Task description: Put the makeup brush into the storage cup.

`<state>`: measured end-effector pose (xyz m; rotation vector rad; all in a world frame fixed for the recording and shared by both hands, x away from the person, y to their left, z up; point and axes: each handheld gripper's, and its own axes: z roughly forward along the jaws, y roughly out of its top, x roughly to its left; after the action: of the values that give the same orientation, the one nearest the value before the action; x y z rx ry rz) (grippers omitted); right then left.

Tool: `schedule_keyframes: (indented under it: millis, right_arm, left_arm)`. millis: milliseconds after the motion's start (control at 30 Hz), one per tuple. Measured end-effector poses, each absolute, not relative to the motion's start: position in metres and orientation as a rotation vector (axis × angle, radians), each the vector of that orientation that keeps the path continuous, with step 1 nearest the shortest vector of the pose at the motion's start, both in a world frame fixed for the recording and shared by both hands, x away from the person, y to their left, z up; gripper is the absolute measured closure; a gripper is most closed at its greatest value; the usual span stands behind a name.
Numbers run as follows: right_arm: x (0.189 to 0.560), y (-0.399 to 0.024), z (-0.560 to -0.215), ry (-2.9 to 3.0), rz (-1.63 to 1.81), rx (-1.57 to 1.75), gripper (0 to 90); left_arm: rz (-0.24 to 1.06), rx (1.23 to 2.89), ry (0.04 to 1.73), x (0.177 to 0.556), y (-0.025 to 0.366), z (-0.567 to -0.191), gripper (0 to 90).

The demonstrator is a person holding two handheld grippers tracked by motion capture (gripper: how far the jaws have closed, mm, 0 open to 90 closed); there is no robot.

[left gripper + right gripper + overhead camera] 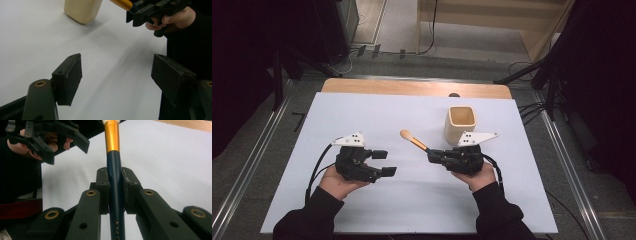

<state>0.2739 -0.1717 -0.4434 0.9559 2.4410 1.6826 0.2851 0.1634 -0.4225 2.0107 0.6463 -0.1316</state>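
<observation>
Left gripper (384, 163): jaws wide, nothing between. Right gripper (432, 156): clamped on makeup brush (414, 141) by its dark handle, bristles pointing beyond the jaws. Picked up already; placing into beige holder (460, 123), just beyond, probably left.

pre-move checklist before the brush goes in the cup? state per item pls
1. Right gripper clamped on the brush handle: ok.
2. Brush lifted off the white table cover: cannot tell.
3. Cup upright, mouth open: ok.
4. Left gripper open, holding nothing: ok.
5. Left gripper apart from the brush and cup: ok.
6. Bristle end aimed at the cup: not ok, it points up-left in the high view, away from it.
</observation>
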Motion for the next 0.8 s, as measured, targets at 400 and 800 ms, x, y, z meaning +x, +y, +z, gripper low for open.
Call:
schedule_keyframes:
  millis: [400, 800]
  right_arm:
    - [0.273, -0.164, -0.444, 2.301, 1.784, 1.034, 78.9]
    - [0.269, -0.147, -0.451, 2.307, 1.8, 1.019, 78.9]
  left_arm:
    - [-0.09, 1.945, 0.668, 0.284, 0.157, -0.423, 28.5]
    - [-0.129, 1.844, 0.744, 0.292, 0.151, -0.423, 35.2]
